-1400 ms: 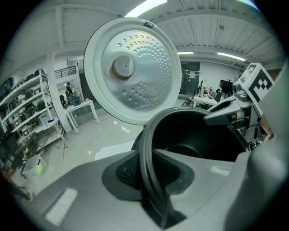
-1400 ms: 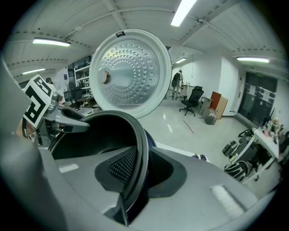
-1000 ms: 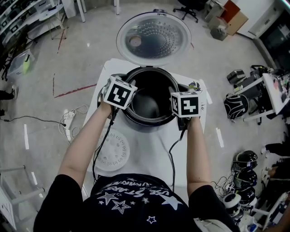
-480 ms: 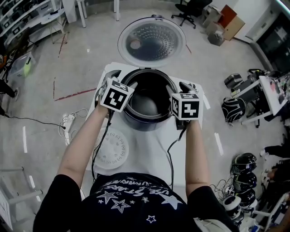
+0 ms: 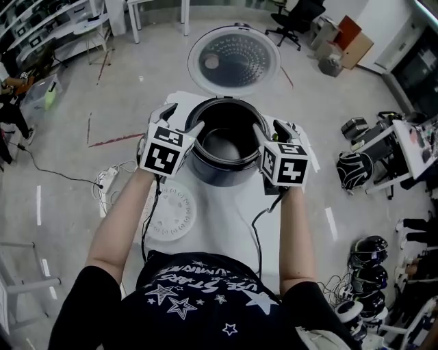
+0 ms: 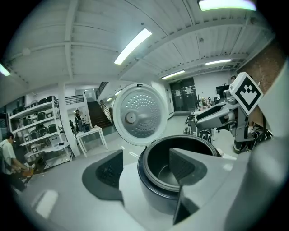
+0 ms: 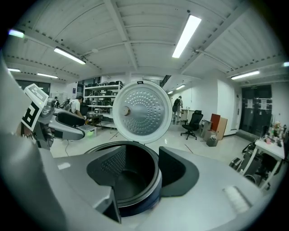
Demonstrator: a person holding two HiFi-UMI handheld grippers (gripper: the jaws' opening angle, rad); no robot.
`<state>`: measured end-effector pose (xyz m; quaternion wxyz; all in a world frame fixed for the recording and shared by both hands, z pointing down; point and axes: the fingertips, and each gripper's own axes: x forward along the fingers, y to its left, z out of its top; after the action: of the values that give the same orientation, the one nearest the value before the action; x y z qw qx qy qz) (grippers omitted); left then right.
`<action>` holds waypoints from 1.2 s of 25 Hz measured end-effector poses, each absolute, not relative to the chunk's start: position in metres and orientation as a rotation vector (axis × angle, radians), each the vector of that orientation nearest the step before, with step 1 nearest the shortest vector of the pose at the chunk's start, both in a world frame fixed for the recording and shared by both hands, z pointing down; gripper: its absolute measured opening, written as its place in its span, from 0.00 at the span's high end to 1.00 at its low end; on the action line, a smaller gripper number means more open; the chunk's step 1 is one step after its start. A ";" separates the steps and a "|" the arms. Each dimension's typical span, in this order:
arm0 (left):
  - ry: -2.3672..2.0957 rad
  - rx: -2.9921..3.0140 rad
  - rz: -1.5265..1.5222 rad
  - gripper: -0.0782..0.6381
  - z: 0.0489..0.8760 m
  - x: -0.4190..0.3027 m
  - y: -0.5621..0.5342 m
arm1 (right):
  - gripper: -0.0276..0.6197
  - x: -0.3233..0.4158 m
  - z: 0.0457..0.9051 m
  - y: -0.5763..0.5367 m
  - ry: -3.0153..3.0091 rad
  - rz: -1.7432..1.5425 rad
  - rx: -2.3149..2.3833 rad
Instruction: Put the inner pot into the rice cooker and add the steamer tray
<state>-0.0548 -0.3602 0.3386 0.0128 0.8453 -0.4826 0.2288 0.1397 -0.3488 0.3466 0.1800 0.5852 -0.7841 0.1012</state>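
Note:
I hold the dark inner pot (image 5: 222, 171) by its rim from both sides, and its outer wall shows all round. My left gripper (image 5: 183, 119) is shut on the left rim, one finger inside and one outside. My right gripper (image 5: 270, 128) grips the right rim the same way. In the left gripper view, the left gripper (image 6: 146, 169) straddles the inner pot (image 6: 158, 200). The right gripper (image 7: 144, 169) does likewise on the inner pot (image 7: 135, 180). The rice cooker's open lid (image 5: 233, 61) stands behind; its body is hidden under the pot. The white steamer tray (image 5: 171, 212) lies on the table to the left.
The white table (image 5: 219, 225) is narrow, with floor on every side. A power strip and cables (image 5: 106, 184) lie on the floor at left. Bags and helmets (image 5: 369, 246) crowd the right side. An office chair (image 5: 298, 14) and shelving stand farther back.
Both grippers keep their hold on the pot's rim. More of the pot's outer wall shows now, and the view has shifted back a little from the lid.

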 end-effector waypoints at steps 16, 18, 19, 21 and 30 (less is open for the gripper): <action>-1.744 2.484 0.489 0.50 0.335 -0.097 -0.256 | 0.70 0.116 0.334 -0.274 -2.451 0.302 1.627; -1.767 2.454 0.482 0.61 0.342 -0.100 -0.243 | 0.70 0.115 0.338 -0.265 -2.466 0.317 1.608; -1.777 2.435 0.477 0.65 0.346 -0.102 -0.235 | 0.70 0.114 0.339 -0.260 -2.475 0.323 1.597; -1.793 2.387 0.474 0.72 0.356 -0.107 -0.218 | 0.69 0.112 0.342 -0.251 -2.496 0.332 1.566; -1.908 2.090 0.490 0.88 0.425 -0.150 -0.135 | 0.60 0.081 0.376 -0.209 -2.560 0.416 1.326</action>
<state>-0.1496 -0.1348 0.4248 0.1341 0.7211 -0.6583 0.1691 0.0807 -0.2094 0.3763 0.1141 0.4521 -0.8732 0.1420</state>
